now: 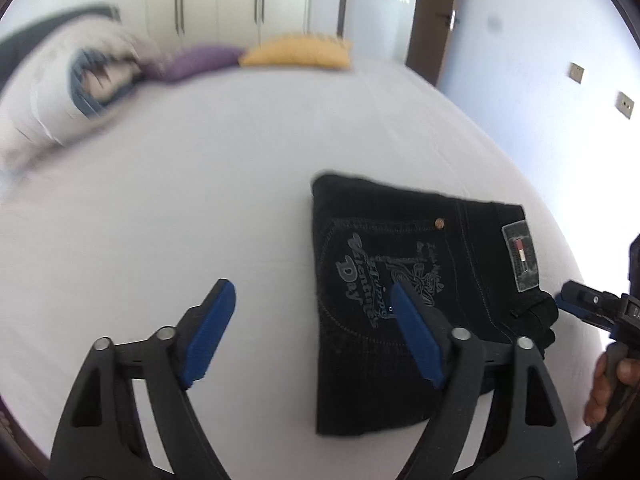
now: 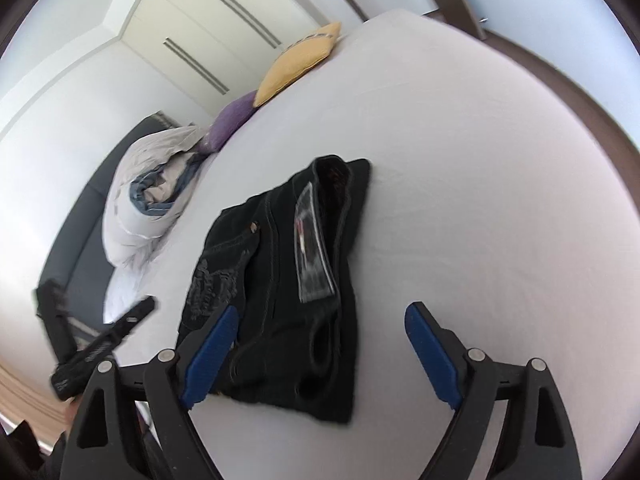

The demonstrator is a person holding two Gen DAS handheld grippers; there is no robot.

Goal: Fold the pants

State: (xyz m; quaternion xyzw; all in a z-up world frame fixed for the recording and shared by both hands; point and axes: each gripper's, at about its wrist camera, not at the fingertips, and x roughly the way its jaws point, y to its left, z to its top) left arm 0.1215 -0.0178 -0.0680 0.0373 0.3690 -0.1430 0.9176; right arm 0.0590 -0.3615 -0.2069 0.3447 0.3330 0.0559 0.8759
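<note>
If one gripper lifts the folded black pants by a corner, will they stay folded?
Probably not. The black pants are soft denim in loose stacked layers on the bed, so they would likely droop and unfold. The thick waistband side probably weighs more and sags first. Pushed, the cloth may bunch rather than slide.

— Where do the folded pants (image 1: 404, 304) sit?

— On the bed (image 1: 240, 184), near its front edge, well apart from everything else on it.

— And what lies behind the pants?

— Along the far edge of the bed, a rumpled heap of bedding (image 2: 148, 204) to the left, then one cushion (image 2: 234, 122) touching it, then a second cushion (image 2: 298, 64) just beside that.

— Beyond the bed?

— A wardrobe (image 2: 208, 28) stands behind the cushions.

— The grippers?

— The left gripper (image 1: 312, 332) hovers over the pants' left edge; the right gripper (image 2: 320, 354) is at their near right side.
</note>
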